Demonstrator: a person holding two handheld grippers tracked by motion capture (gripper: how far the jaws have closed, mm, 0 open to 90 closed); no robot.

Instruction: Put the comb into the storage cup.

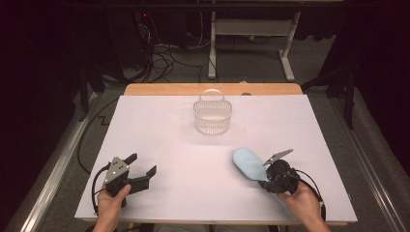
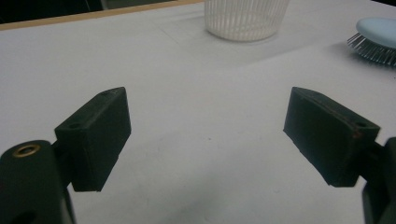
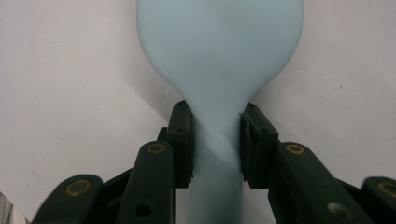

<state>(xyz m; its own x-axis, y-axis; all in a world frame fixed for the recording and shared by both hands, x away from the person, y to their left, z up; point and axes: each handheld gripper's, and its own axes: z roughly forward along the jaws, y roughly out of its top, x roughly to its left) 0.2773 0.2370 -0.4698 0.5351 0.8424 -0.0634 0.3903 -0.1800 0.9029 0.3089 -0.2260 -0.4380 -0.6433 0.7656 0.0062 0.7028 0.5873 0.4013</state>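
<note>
At the near-left corner of the white table (image 1: 145, 121) my left hand (image 1: 110, 203) keeps its left gripper (image 1: 143, 166) resting low, jaws spread wide with nothing between them; in the left gripper view the two black pads (image 2: 100, 135) stand well apart over bare white surface. That gripper sits near the table's front edge and not far in from its left edge, with a broad stretch of open tabletop ahead of it and to its right. Farther back, about the middle of the table's width and near the wooden strip (image 1: 212, 89) along the far edge, stands the white slatted basket (image 1: 212, 116), upright, with free surface all round it and well apart from both grippers. To the right of centre lies the pale blue hairbrush (image 1: 249, 163), its broad head pointing toward the basket and its bristles down on the table, as the left gripper view shows. My right gripper (image 1: 269, 178) is clenched on the neck of the brush handle: in the right gripper view both pads (image 3: 181, 140) press against the narrow part just below the head. My right hand (image 1: 305, 203) is close to the front edge, while the table's right edge lies well off, with bare surface between.
</note>
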